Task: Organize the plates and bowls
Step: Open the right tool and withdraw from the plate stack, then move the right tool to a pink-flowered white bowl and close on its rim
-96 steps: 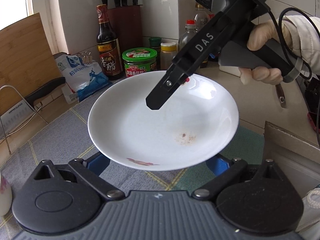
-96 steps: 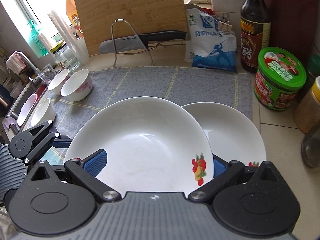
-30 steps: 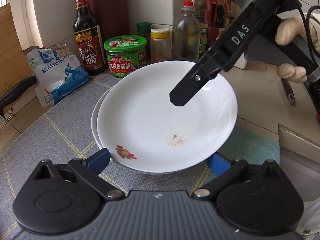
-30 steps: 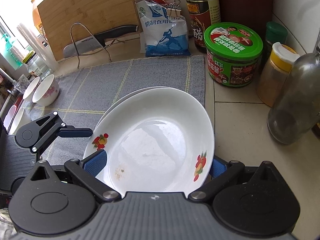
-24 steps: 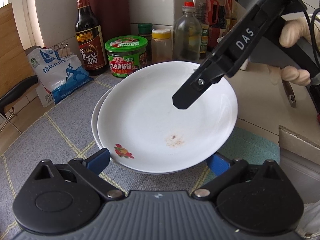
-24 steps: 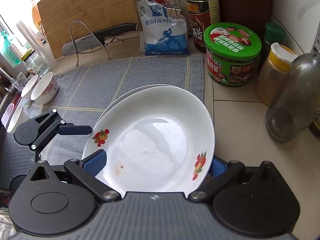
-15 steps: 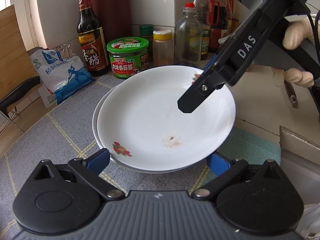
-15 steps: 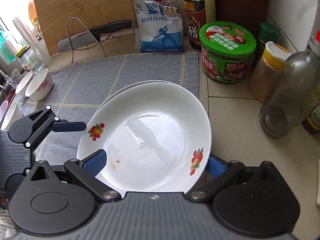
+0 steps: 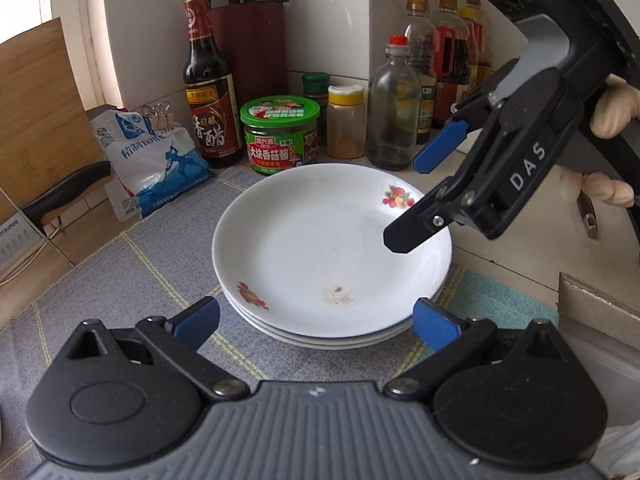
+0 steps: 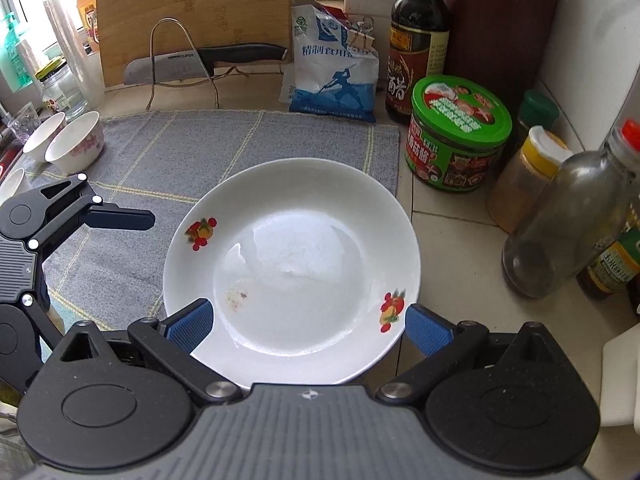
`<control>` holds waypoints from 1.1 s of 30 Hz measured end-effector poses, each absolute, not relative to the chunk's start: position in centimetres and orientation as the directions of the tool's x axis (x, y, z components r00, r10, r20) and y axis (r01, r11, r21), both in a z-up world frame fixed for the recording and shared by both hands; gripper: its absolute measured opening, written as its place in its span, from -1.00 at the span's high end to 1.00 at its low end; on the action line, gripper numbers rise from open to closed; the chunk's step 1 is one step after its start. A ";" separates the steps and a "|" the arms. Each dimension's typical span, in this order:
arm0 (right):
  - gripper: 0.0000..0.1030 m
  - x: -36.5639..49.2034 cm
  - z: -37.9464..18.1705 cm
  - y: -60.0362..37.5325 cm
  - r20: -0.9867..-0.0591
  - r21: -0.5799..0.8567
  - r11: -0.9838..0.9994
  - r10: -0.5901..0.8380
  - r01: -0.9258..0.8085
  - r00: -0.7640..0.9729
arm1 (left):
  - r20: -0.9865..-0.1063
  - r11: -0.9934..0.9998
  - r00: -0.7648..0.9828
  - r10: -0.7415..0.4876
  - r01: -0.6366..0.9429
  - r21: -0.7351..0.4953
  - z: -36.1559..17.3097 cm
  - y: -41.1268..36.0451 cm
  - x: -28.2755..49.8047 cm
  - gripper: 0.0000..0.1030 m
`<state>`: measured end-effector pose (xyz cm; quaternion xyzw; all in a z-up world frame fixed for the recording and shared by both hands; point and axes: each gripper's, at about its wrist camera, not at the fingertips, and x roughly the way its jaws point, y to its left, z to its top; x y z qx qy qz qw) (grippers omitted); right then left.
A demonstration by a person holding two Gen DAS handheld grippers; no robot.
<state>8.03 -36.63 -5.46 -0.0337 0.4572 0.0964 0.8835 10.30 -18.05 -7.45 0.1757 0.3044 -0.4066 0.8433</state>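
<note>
A stack of white plates [image 9: 320, 240] with fruit prints rests on the grey mat [image 9: 140, 272]; the top plate [image 10: 292, 264] has a small brown stain. My left gripper [image 9: 316, 324] is open, its blue pads apart on either side of the stack's near rim. My right gripper [image 10: 308, 328] is open too, straddling the top plate's near edge with its pads off the rim. In the left wrist view the right gripper [image 9: 406, 204] hovers over the plate's right rim, held by a gloved hand [image 9: 612, 116]. Small flowered bowls [image 10: 76, 144] stand at the mat's far left.
A green-lidded jar [image 9: 280, 136], a dark vinegar bottle [image 9: 208, 92], a spice jar [image 9: 346, 120] and a glass bottle [image 9: 394, 104] crowd the wall behind the stack. A salt bag [image 10: 336, 68], a knife on a wire rack [image 10: 208, 60] and a cutting board [image 10: 192, 8] lie further back.
The top plate has come down to rest on the stack. Both grippers have drawn back from it, and the right gripper has lifted off toward the right.
</note>
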 end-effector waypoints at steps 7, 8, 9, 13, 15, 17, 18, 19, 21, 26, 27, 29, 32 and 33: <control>-1.00 6.6 -2.8 -33.0 -0.695 -0.125 0.973 0.054 -0.195 0.717 | -0.616 0.689 0.572 -0.541 0.722 0.066 -5.2 -14.4 9.3 -0.99; -1.00 6.4 -2.3 -32.1 -0.673 -0.140 0.970 0.052 -0.196 0.738 | -0.619 0.698 0.579 -0.532 0.713 0.066 -5.1 -13.7 9.2 -0.99; -1.00 6.3 -1.9 -31.5 -0.657 -0.145 0.969 0.056 -0.199 0.752 | -0.619 0.710 0.588 -0.521 0.701 0.069 -5.0 -13.1 8.9 -0.99; -1.00 5.9 -1.0 -27.8 -0.603 -0.143 0.966 0.088 -0.216 0.793 | -0.609 0.759 0.623 -0.491 0.650 0.052 -4.8 -9.1 7.5 -0.99; -1.00 5.8 -0.9 -25.8 -0.588 -0.139 0.962 0.110 -0.235 0.801 | -0.603 0.786 0.641 -0.474 0.617 0.038 -4.6 -6.7 6.8 -0.99; -1.00 5.8 -0.9 -23.7 -0.575 -0.145 0.957 0.125 -0.251 0.809 | -0.589 0.821 0.676 -0.444 0.570 0.036 -4.4 -4.3 5.9 -0.99; -1.00 5.9 -1.0 -22.4 -0.574 -0.145 0.953 0.137 -0.264 0.808 | -0.585 0.838 0.692 -0.423 0.544 0.038 -4.3 -3.0 5.6 -0.99; -1.00 5.8 -1.1 -21.2 -0.575 -0.142 0.949 0.151 -0.280 0.804 | -0.584 0.855 0.705 -0.401 0.517 0.037 -4.2 -1.8 5.3 -0.99; -1.00 5.8 -1.3 -19.2 -0.570 -0.135 0.943 0.178 -0.306 0.802 | -0.578 0.890 0.737 -0.351 0.454 0.037 -4.2 0.5 4.8 -0.99; -1.00 6.5 -2.3 -13.8 -0.604 -0.081 0.912 0.276 -0.402 0.748 | -0.605 0.950 0.756 -0.250 0.312 -0.002 -4.9 6.9 4.3 -0.99; -1.00 6.7 -2.4 -12.9 -0.608 -0.078 0.906 0.287 -0.415 0.740 | -0.612 0.957 0.755 -0.234 0.291 -0.007 -5.2 8.0 4.2 -0.99; -1.00 6.9 -2.7 -11.2 -0.612 -0.063 0.895 0.315 -0.442 0.726 | -0.614 0.970 0.768 -0.180 0.242 0.018 -5.5 9.8 3.8 -0.99; -1.00 7.4 -2.9 -8.6 -0.615 -0.014 0.869 0.383 -0.495 0.689 | -0.612 0.978 0.780 -0.133 0.203 0.047 -5.9 12.4 3.0 -0.99; -1.00 7.6 -3.0 -7.9 -0.618 -0.004 0.862 0.397 -0.508 0.678 | -0.614 0.981 0.780 -0.119 0.190 0.051 -6.3 13.2 2.9 -0.99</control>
